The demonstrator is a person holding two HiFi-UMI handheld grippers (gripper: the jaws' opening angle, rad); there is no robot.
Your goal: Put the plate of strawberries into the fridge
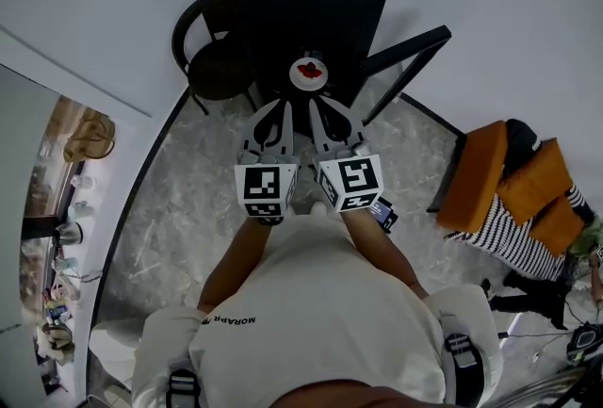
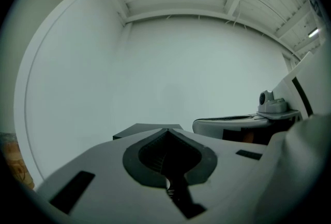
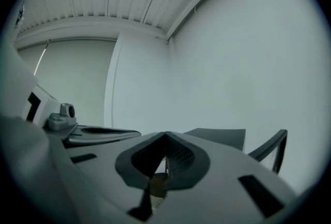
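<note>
Strawberries [image 1: 310, 70] lie on a plate [image 1: 310, 87] at the near edge of the black counter [image 1: 316, 6], seemingly handy for grasping; left tool [image 1: 278, 106] and right tool [image 1: 318, 105], both pressed together and empty, point toward it.

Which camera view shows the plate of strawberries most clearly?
The head view: it looks down on the plate of strawberries, white with red fruit, standing on the black table. The left gripper view and the right gripper view show only a part of that table; the plate does not appear in them.
</note>
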